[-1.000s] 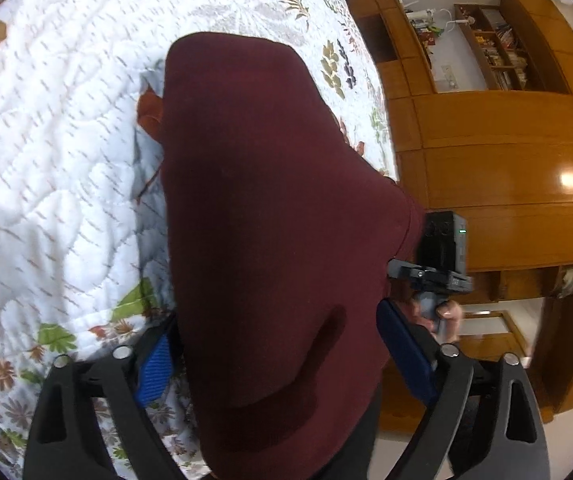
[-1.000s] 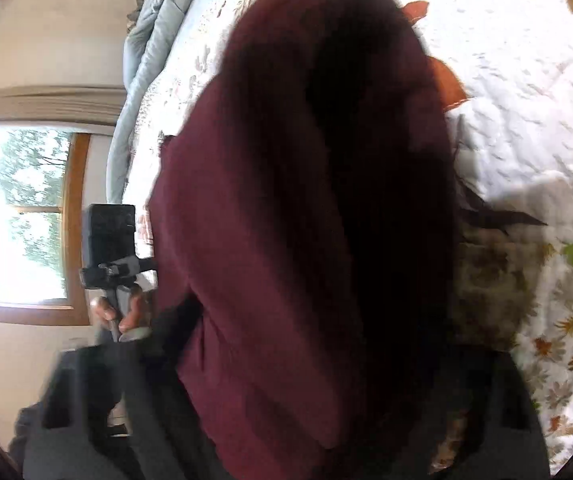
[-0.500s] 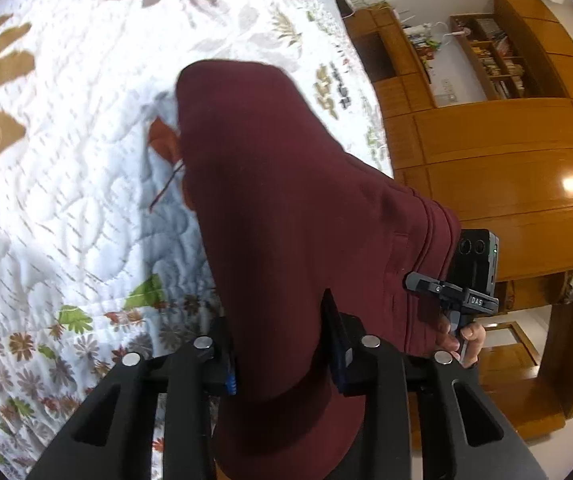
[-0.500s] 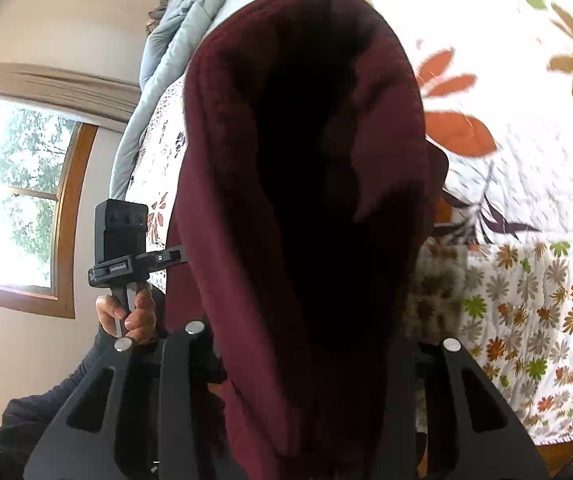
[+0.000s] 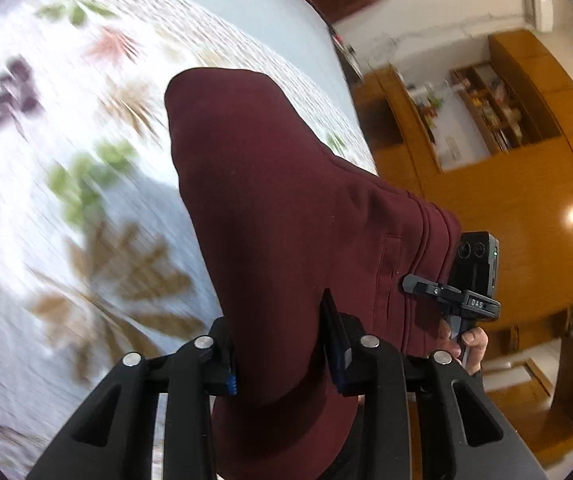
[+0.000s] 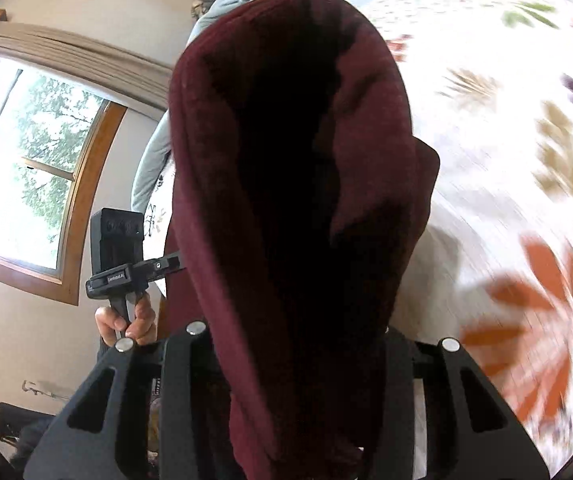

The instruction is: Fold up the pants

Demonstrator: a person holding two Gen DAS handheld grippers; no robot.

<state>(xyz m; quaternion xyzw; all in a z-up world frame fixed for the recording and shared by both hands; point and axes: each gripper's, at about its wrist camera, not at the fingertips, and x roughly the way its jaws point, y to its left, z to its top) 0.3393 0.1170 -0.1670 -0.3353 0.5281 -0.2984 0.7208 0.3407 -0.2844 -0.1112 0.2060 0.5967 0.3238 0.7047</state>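
clamping the maroon pants [image 5: 286,208], the left hand-held gripper [image 5: 282,360] and right hand-held gripper [image 6: 298,344] each pinch the waist end above the floral bed [image 5: 66,200]. one mount reads "das".

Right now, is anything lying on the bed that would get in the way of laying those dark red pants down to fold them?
Nothing visible does. Both the left gripper and the right gripper already pinch the maroon pants, and the floral quilt beyond them shows only its printed leaves, though the picture is blurred.
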